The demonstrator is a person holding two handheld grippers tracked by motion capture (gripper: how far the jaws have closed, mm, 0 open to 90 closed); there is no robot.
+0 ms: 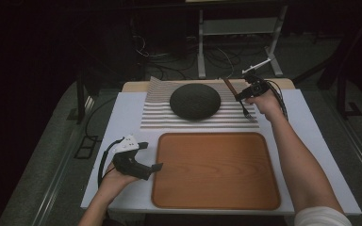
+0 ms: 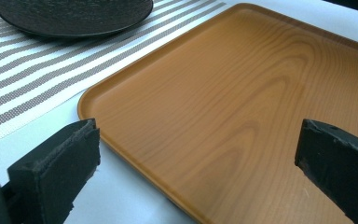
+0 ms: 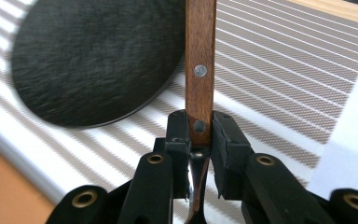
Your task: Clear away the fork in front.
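The fork [image 1: 239,98] hung in the right gripper [image 3: 200,133], above the striped mat [image 1: 160,108], just right of the dark plate [image 1: 195,100]. The jaws pinched the wooden handle near its lower rivet. Its long axis ran diagonally: handle up toward the table's far edge, tines down toward the person. A firm grip low on the handle looked wise, to stop it swivelling. The left gripper [image 1: 152,156], jaws spread, sat at the left edge of the tray [image 1: 217,197].
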